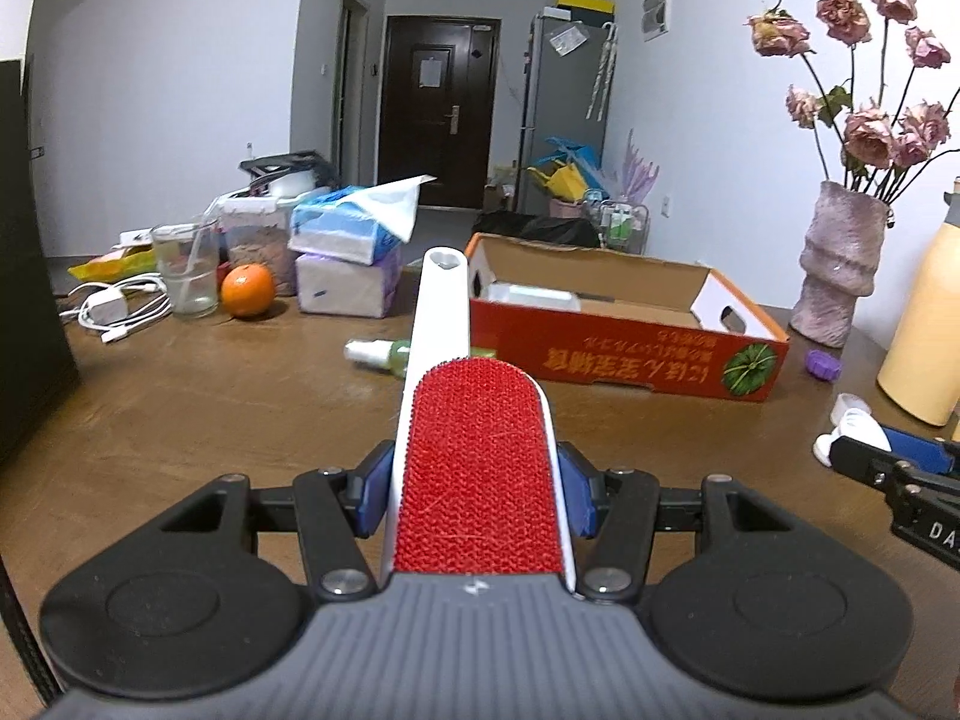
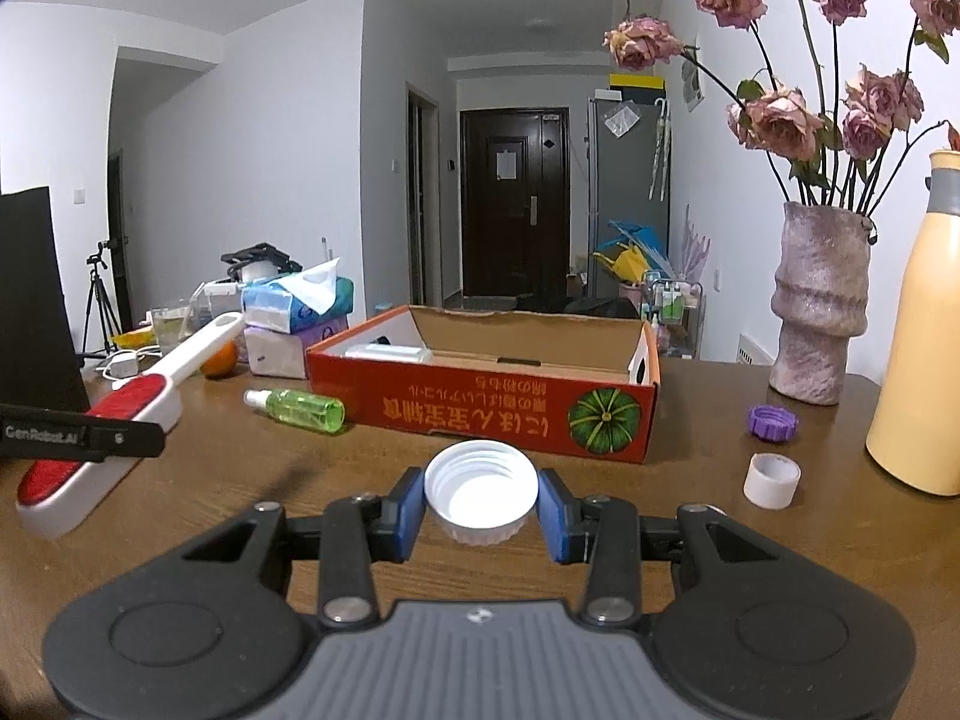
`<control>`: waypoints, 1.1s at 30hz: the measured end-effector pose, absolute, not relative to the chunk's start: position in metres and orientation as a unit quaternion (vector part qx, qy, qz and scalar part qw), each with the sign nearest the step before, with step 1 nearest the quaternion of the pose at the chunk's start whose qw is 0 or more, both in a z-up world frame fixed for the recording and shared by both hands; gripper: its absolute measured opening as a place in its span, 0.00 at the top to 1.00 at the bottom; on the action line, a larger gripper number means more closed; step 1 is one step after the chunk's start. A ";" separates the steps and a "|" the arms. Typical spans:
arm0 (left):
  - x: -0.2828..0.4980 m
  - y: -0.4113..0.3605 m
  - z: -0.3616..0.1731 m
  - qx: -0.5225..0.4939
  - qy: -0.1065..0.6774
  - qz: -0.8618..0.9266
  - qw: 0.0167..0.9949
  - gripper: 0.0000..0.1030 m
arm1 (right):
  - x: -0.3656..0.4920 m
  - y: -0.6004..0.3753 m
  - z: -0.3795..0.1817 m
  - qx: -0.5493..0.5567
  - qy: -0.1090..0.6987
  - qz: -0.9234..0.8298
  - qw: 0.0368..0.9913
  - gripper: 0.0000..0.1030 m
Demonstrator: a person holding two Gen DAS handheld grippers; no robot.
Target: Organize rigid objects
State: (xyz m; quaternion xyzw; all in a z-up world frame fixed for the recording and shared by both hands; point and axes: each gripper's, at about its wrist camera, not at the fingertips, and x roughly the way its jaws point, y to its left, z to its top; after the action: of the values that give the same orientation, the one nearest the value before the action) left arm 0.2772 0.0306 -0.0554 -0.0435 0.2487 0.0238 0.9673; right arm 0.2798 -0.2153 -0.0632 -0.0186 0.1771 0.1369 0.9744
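My left gripper [image 1: 477,495] is shut on a red and white lint brush [image 1: 480,468], whose white handle points away toward the red cardboard box [image 1: 630,354]. The brush also shows at the left of the right wrist view [image 2: 108,420], held above the table. My right gripper [image 2: 480,507] is shut on a white bottle cap [image 2: 480,489], open side up, just in front of the box [image 2: 480,408]. A white item [image 2: 387,353] lies inside the box. A green spray bottle [image 2: 300,410] lies left of the box. A purple cap [image 2: 772,423] and a white tape roll [image 2: 771,480] sit at the right.
A pink vase of dried roses [image 2: 819,312] and a tall yellow bottle [image 2: 921,360] stand at the right. Tissue packs [image 1: 354,258], an orange [image 1: 247,290], a glass [image 1: 186,270] and a charger with cable [image 1: 114,309] crowd the far left. A black panel [image 1: 24,270] stands at the left edge.
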 end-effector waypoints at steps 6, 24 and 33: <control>0.289 0.017 -0.046 -0.047 0.241 0.013 0.969 0.45 | 0.286 -0.214 -0.053 -0.020 0.163 0.135 0.977 0.62; 0.347 -0.004 -0.025 -0.086 0.226 0.009 0.970 0.45 | 0.333 -0.210 -0.034 0.014 0.133 0.124 0.983 0.62; 0.373 -0.009 -0.026 -0.085 0.227 0.010 0.970 0.45 | 0.361 -0.210 -0.034 0.022 0.136 0.121 0.983 0.62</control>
State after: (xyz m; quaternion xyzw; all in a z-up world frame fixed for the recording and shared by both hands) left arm 0.3728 -0.0090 -0.0261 -0.0849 0.2268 0.0101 0.9702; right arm 0.3608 -0.2100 -0.0343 0.0219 0.1356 0.1211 0.9831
